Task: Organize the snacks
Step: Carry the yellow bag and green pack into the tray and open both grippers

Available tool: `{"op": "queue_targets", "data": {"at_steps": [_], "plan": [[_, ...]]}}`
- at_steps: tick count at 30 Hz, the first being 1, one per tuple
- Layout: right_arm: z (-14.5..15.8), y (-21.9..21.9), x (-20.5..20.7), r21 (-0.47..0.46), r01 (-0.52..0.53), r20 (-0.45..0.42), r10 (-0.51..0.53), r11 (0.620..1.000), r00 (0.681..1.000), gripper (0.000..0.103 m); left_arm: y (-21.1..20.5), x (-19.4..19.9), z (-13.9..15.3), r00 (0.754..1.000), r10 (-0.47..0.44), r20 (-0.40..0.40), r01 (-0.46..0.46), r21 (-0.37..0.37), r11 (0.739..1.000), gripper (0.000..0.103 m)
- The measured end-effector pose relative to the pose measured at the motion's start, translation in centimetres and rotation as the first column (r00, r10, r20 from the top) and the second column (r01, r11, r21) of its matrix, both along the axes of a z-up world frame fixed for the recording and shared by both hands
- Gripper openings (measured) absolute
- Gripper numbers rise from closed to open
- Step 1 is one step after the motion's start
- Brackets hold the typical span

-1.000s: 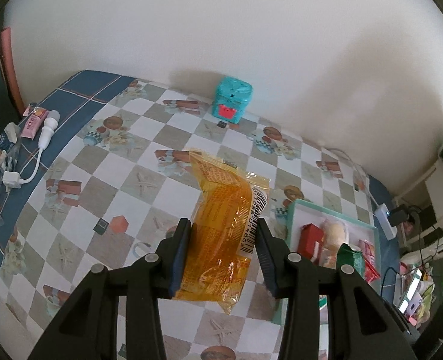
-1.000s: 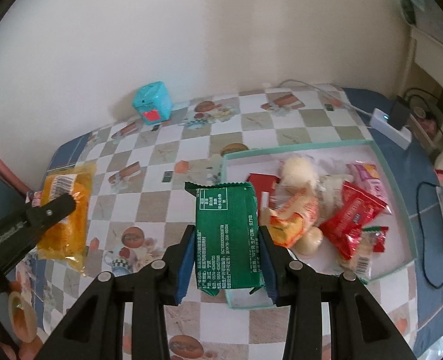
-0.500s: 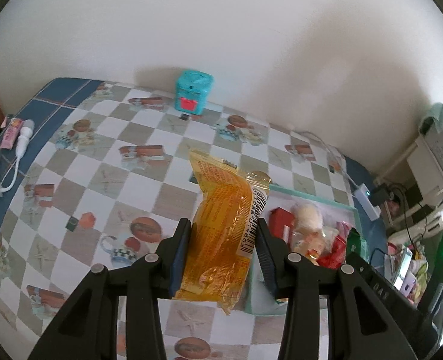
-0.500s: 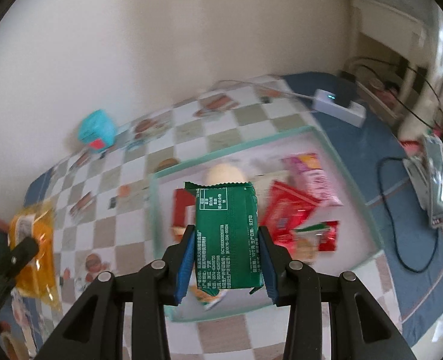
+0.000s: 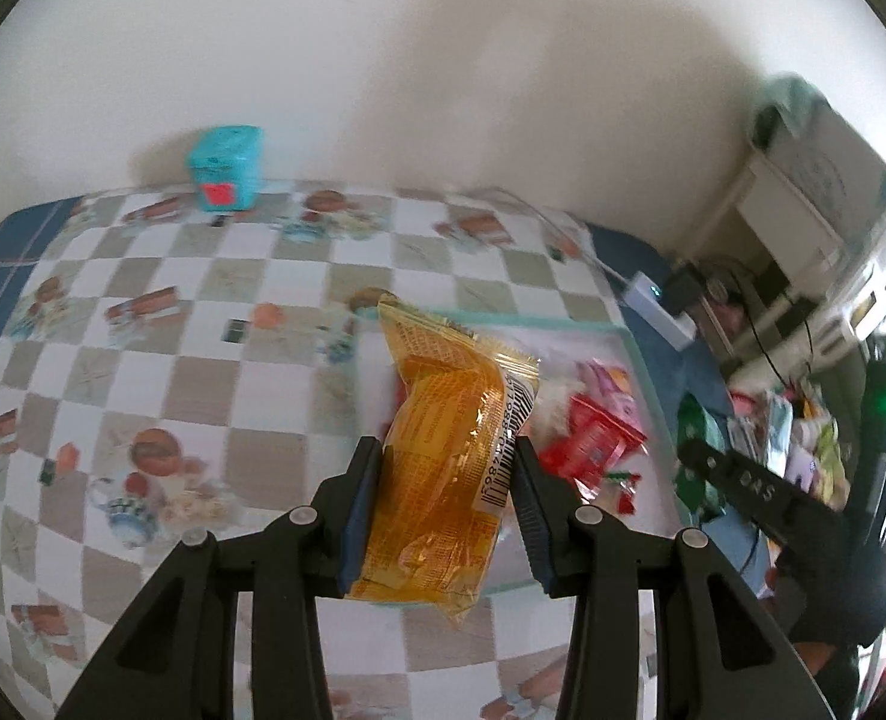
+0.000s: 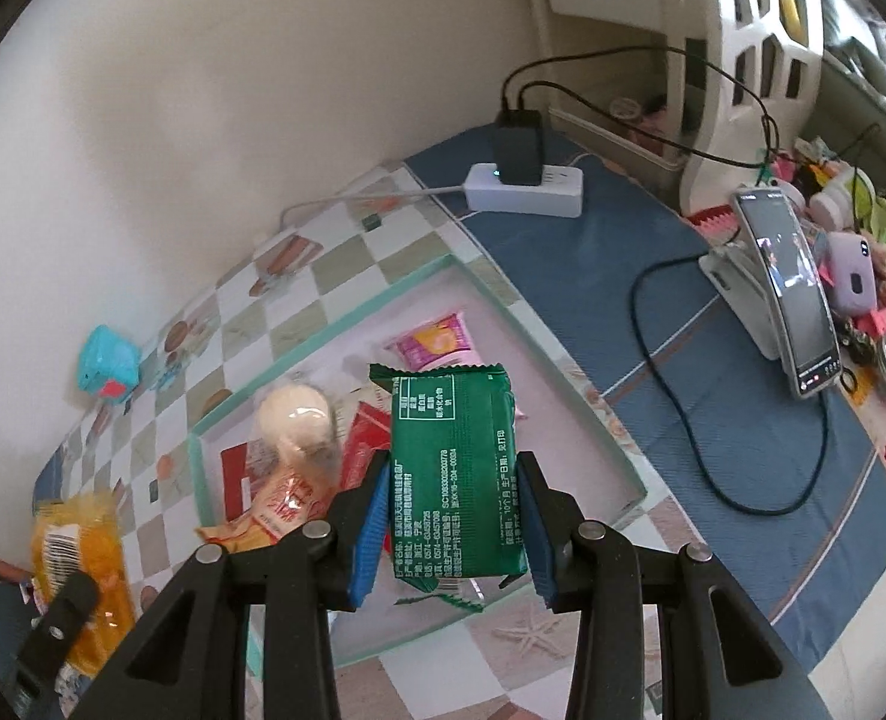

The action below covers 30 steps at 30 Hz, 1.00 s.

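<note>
My left gripper [image 5: 445,510] is shut on an orange snack packet [image 5: 448,456] and holds it over the left part of a shallow tray with a mint-green rim [image 5: 502,319]. In the right wrist view my right gripper [image 6: 451,519] is shut on a green snack packet [image 6: 451,468] above the same tray [image 6: 347,324]. The tray holds several snacks: a pink packet [image 6: 437,336], a round pale bun [image 6: 296,417], red packets [image 5: 592,450]. The orange packet [image 6: 80,576] and a left finger also show at the lower left of the right wrist view. The right gripper [image 5: 691,474] with the green packet sits at the right of the left wrist view.
A teal box [image 5: 224,167] stands by the wall on the checkered tablecloth [image 5: 143,360]. A white power strip [image 6: 523,195] with a black charger and cables lies on the blue cloth past the tray. A phone on a stand [image 6: 793,306] and cluttered small items sit at the right.
Both grippers carried their packets to the right, over the tray, and rolled as they went. The left end of the table left the views; the power strip and phone came in. Both grips are unchanged.
</note>
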State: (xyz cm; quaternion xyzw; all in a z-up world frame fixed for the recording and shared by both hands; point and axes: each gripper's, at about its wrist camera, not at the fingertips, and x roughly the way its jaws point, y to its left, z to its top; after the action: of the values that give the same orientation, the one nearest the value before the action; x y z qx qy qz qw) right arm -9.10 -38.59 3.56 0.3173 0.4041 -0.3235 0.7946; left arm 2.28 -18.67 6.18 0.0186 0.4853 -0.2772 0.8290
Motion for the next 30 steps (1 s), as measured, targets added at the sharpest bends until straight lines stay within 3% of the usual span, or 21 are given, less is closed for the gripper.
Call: {"op": "queue_targets", "data": {"at_steps": [7,15,30], "plan": [[-0.9,-1.1,-0.3,0.012,0.010,0.006,-0.011,1.000,1.000,0.042,-3.8,-1.2,-2.5,0.996,-0.081,-0.041,0.082,0.007,0.997,0.044],[-4.6,-2.3,0.9,0.071,0.001,-0.033,0.001,0.997,0.999,0.043,-7.0,-1.5,-4.9,0.991,-0.124,-0.050,0.126,0.027,0.992,0.044],[-7.1,-2.6,2.2,0.115,-0.016,-0.061,0.023,0.993,0.998,0.043,-9.0,-0.9,-7.6,0.991,-0.123,-0.053,0.127,0.074,0.989,0.044]]}}
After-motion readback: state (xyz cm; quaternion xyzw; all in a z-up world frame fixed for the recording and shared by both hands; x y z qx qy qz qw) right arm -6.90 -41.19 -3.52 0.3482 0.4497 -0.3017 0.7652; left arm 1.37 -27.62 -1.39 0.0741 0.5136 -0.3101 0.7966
